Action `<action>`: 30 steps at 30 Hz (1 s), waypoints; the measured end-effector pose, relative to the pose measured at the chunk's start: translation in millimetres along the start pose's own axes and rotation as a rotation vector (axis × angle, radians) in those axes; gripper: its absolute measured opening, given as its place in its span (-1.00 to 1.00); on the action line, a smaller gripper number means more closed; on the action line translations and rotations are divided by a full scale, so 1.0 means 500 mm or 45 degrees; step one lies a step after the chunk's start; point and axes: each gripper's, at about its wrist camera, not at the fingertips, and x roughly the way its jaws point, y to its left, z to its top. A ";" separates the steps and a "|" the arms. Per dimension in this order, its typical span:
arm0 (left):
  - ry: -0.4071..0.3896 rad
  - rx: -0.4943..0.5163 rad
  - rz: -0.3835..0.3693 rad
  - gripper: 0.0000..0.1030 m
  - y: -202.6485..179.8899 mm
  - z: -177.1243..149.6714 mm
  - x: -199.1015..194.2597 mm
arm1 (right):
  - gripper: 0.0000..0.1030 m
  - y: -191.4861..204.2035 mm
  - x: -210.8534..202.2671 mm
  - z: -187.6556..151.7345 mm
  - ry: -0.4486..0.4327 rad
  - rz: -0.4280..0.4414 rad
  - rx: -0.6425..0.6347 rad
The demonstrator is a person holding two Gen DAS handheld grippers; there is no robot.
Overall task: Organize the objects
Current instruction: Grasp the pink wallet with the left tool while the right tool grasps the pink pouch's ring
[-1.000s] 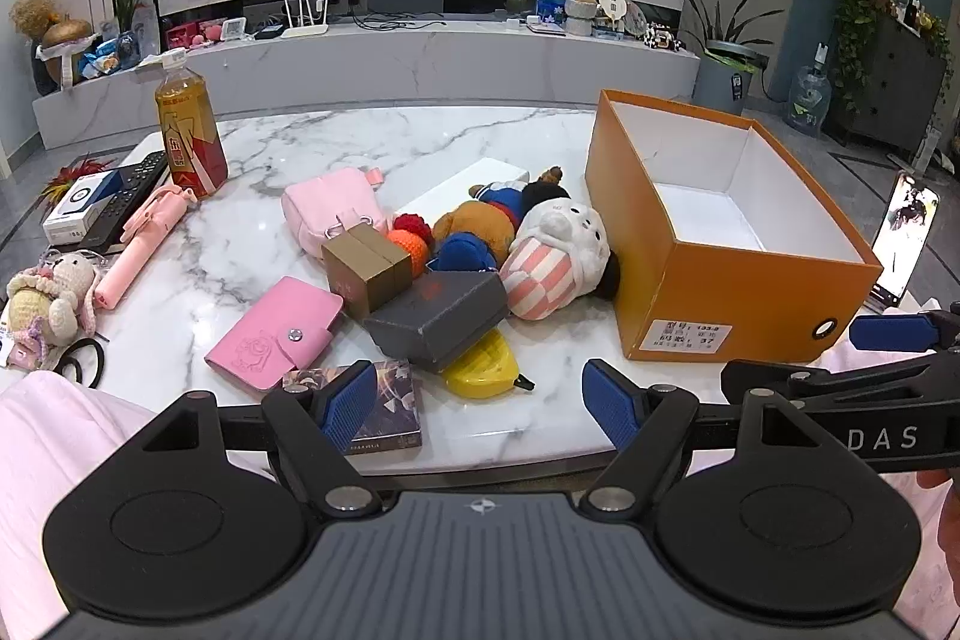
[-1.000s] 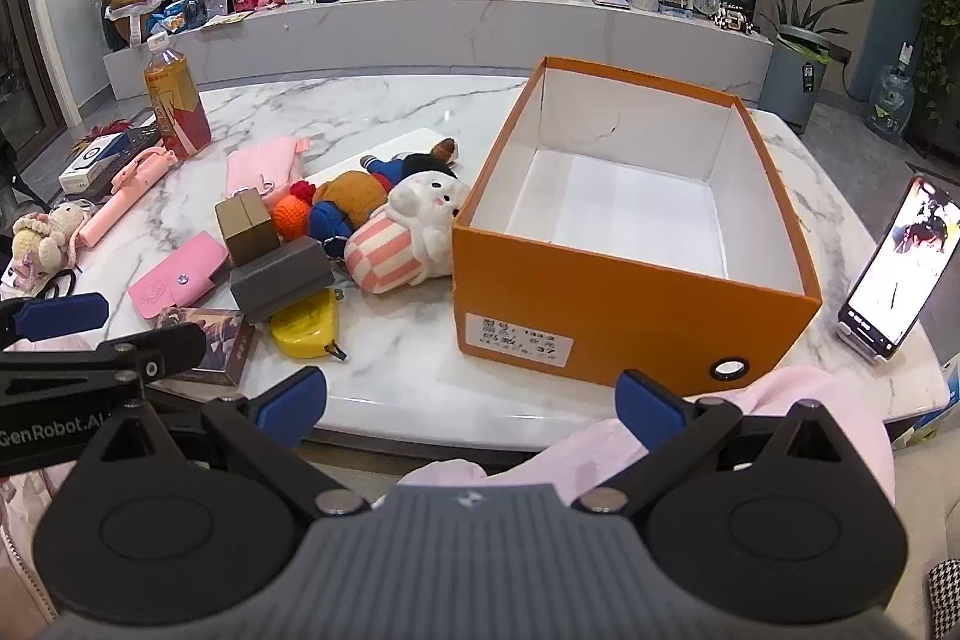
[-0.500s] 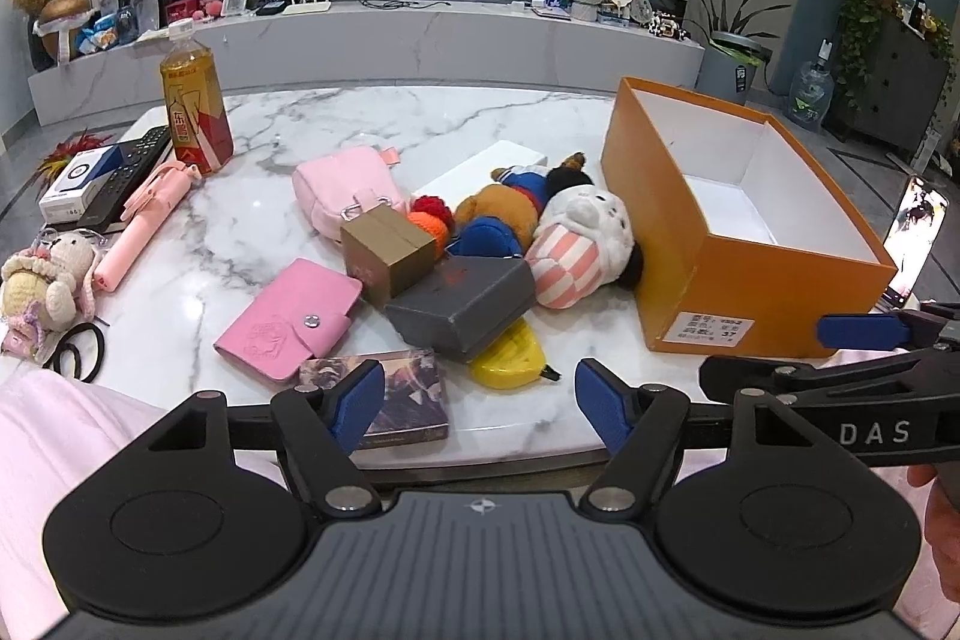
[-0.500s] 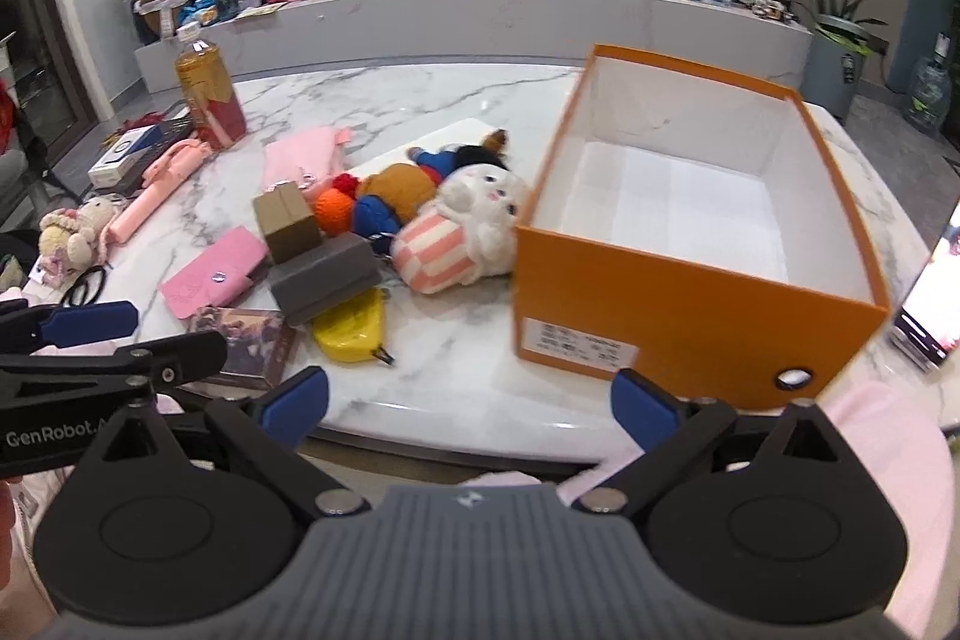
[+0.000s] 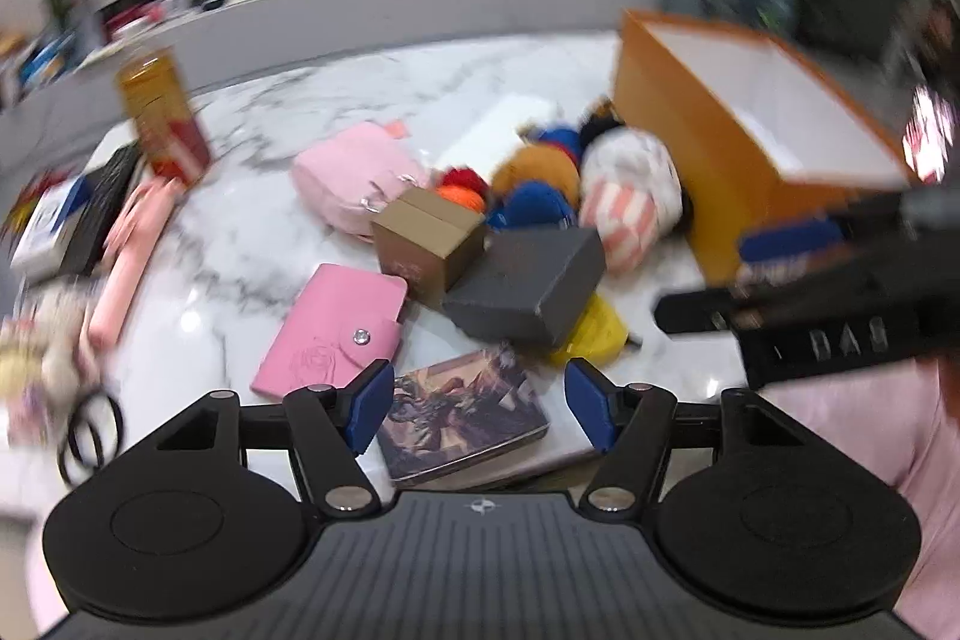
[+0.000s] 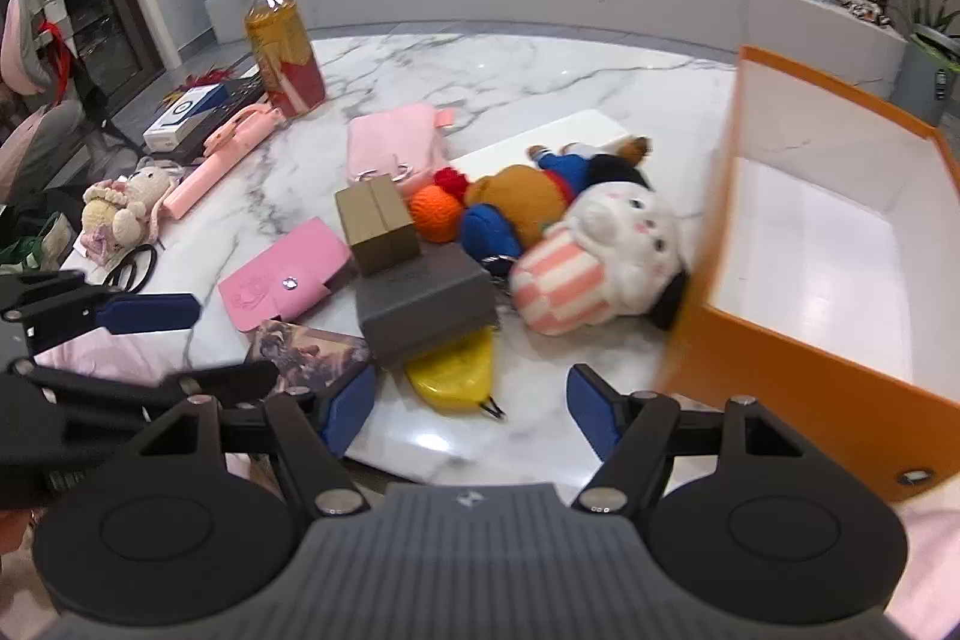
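An open orange box (image 6: 828, 244) stands on the right of the marble table (image 6: 480, 64). Left of it lies a pile: a striped pig plush (image 6: 600, 250), a bear plush (image 6: 528, 202), a brown box (image 6: 378, 223), a grey box (image 6: 426, 298), a yellow tape measure (image 6: 456, 370), a pink wallet (image 6: 282, 274), a picture card box (image 5: 462, 412) and a pink pouch (image 6: 396, 148). My left gripper (image 5: 480, 406) is open above the picture card box. My right gripper (image 6: 471, 403) is open near the tape measure. Both are empty.
A tea bottle (image 6: 285, 52), a pink selfie stick (image 6: 222, 154), a remote, a small white box (image 6: 180, 112), a crocheted doll (image 6: 123, 208) and scissors (image 6: 135, 268) lie at the table's left. A phone (image 5: 930, 136) stands right of the orange box. The left view is blurred.
Both grippers have moved forward and left toward the pile. The right gripper has narrowed somewhat. The left view now blurs from motion.
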 end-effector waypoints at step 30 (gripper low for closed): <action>0.370 0.293 0.172 0.49 0.077 0.067 0.235 | 0.40 0.043 0.191 0.174 0.072 0.093 -0.137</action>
